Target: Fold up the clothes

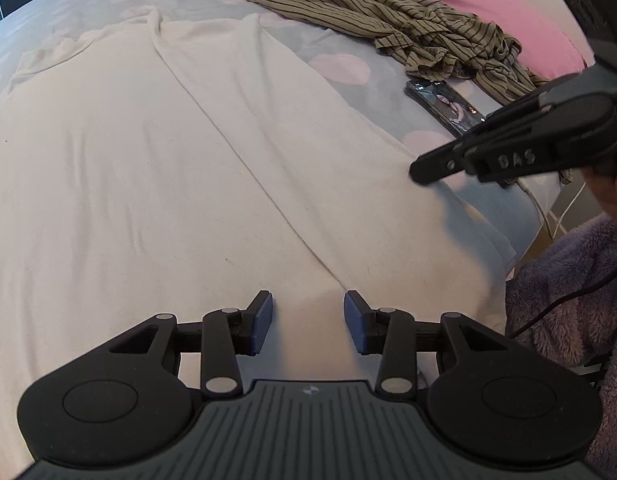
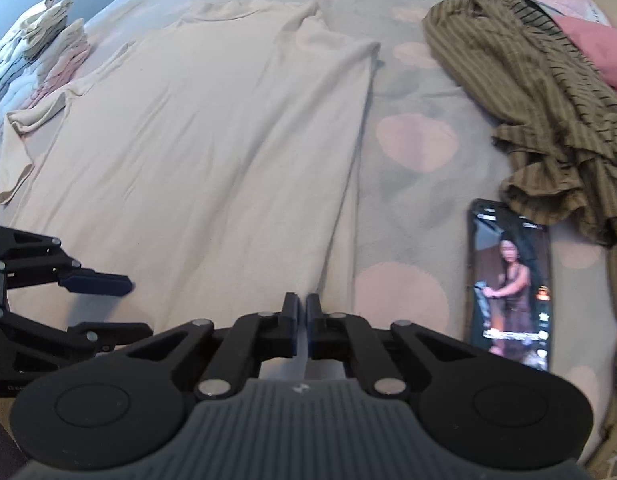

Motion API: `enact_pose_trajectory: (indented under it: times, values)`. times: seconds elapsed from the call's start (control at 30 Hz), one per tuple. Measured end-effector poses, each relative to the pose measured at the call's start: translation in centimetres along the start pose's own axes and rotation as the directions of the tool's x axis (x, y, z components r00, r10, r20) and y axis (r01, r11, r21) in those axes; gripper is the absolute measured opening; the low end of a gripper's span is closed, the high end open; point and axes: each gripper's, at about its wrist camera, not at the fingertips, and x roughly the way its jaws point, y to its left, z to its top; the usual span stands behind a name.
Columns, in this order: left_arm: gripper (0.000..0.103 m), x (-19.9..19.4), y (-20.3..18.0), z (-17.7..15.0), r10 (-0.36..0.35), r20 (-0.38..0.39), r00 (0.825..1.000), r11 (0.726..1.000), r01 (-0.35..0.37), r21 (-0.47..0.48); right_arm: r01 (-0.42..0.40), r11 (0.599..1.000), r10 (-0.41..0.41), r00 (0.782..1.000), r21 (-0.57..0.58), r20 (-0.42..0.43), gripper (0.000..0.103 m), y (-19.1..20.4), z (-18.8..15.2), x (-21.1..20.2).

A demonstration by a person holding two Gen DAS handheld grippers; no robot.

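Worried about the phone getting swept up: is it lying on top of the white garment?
No, the phone lies on the spotted bedsheet, apart from the white garment, beside the striped garment.

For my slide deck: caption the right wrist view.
Right gripper shut on the cream shirt's edge, left gripper open alongside; phone and striped garment lie nearby.

Bed, grey pink-spotted cover: cream garment spread flat, striped garment, phone, folded pile.
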Motion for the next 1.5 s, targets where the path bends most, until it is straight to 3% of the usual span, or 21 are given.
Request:
enact_pose_trajectory:
  times: [0.1,0.27,0.47,0.7,0.73,0.83,0.9,1.0,1.07,1.13,1.5]
  values:
    - [0.038,-0.2,0.0,-0.1,-0.005,0.004,1.0,1.0,0.005,-0.002,0.032,0.999,-0.032,0.999,0.011,0.0,0.005,-0.4,-0.1,-0.8]
    - [0.038,-0.3,-0.1,-0.2,-0.006,0.007,1.0,1.0,0.006,-0.002,0.039,0.999,-0.039,0.999,0.001,-0.034,0.005,-0.7,-0.5,1.1]
    - [0.038,-1.1,-0.4,0.0,-0.039,0.027,0.999,0.999,0.038,0.009,0.002,0.999,-0.001,1.0,0.042,-0.009,0.011,-1.5,-1.3,-0.8]
    - [0.038,-0.9,-1.9,-0.4,-0.039,-0.005,0.999,0.996,0.039,0.076,-0.022,1.0,0.022,0.999,0.01,-0.028,0.012,0.0,-6.1,-3.7]
    - [0.038,-0.8,-2.1,-0.6,-0.042,-0.01,0.999,0.996,0.043,0.082,-0.024,1.0,0.024,0.999,0.007,-0.044,0.013,0.2,-7.0,-3.9]
    - [0.038,-0.5,-2.7,-0.9,-0.05,-0.025,0.998,0.994,0.053,0.098,-0.018,1.0,0.018,0.995,0.007,-0.096,0.037,0.5,-9.1,-3.7]
    - [0.038,-0.2,-2.9,-0.9,-0.053,-0.029,0.998,0.993,0.056,0.101,-0.023,1.0,0.024,0.994,0.014,-0.107,0.037,0.2,-9.6,-3.0]
    - [0.038,-0.1,-3.2,-0.8,-0.063,-0.03,0.998,0.992,0.066,0.11,-0.041,0.998,0.045,0.993,0.039,-0.11,0.034,-0.5,-9.9,-1.9]
    - [0.038,-0.1,-3.5,-0.9,-0.065,-0.03,0.997,0.99,0.069,0.123,-0.08,0.993,0.089,0.99,0.083,-0.111,0.012,-1.1,-9.8,-1.5]
    - [0.038,-0.1,-3.6,-1.0,-0.071,-0.026,0.997,0.989,0.073,0.128,-0.094,0.991,0.103,0.989,0.093,-0.104,0.004,-1.1,-9.6,-2.0]
    - [0.038,-0.4,-3.7,-1.3,-0.075,-0.025,0.997,0.989,0.078,0.126,-0.082,0.993,0.087,0.994,0.083,-0.065,0.002,-0.6,-8.6,-6.4]
